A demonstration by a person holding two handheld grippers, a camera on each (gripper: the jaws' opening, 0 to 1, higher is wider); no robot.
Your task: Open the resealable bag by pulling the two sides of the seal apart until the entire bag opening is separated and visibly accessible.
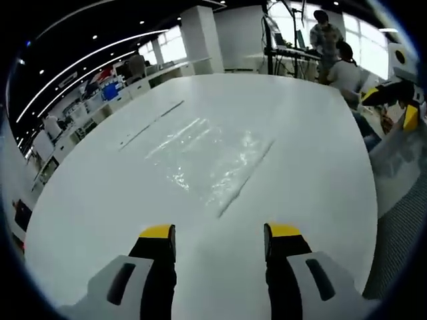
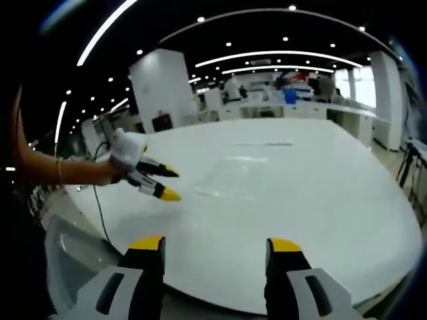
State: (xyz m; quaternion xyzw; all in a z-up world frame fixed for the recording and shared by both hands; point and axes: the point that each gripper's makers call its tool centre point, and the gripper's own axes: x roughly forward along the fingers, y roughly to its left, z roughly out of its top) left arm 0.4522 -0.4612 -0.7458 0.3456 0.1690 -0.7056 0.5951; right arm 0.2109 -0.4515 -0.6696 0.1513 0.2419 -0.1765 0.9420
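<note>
Lying flat on table (image 1: 320, 133), clear bag (image 1: 213, 160), left gripper (image 2: 163, 183) jaws apart

No legible text, labels, brands or numbers in either view. Clear resealable bag (image 1: 203, 160) on the white table (image 1: 307, 133): no print readable. Gripper bodies and yellow jaw tips carry no markings that can be made out. Red and blue items on the far counter (image 2: 293, 79) in the right gripper view are too small and blurred to read.
</note>
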